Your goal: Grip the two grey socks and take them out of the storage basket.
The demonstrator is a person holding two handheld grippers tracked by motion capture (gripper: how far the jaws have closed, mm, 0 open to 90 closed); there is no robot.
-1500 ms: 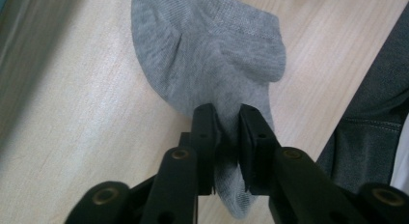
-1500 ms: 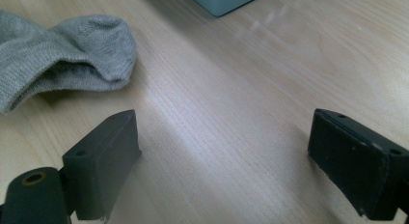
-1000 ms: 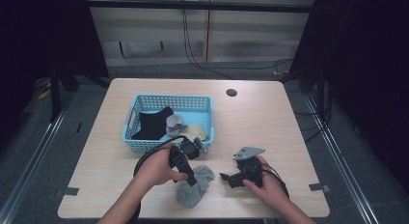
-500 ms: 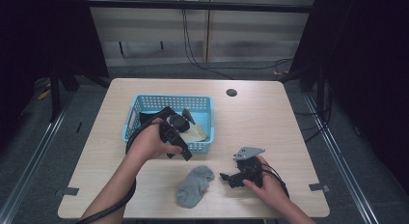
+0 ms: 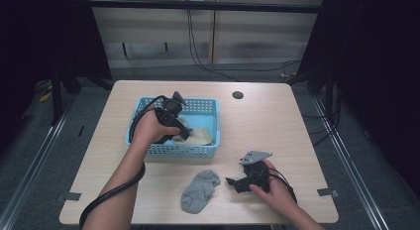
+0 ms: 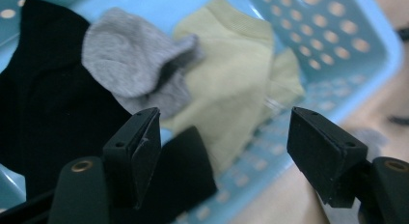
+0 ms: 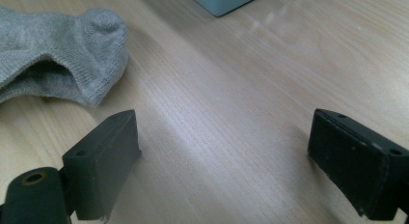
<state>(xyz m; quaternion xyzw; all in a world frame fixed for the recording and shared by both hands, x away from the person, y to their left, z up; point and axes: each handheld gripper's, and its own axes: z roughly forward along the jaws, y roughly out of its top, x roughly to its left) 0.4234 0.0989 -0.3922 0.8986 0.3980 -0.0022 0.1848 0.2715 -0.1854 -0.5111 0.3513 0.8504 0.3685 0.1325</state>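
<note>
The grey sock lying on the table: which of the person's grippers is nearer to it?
Right. The right gripper rests on the table just beside the grey sock; the left gripper is farther off, over the blue basket.

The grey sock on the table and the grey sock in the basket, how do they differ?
The table's grey sock lies alone, stretched out on bare wood; the basket's grey sock is bunched, resting on a black sock and a yellow sock inside the blue basket. Both are grey knit ankle socks.

A small dark round hole (image 5: 237, 95) sits near the far edge of the pale wooden worktop (image 5: 277, 126).
</note>
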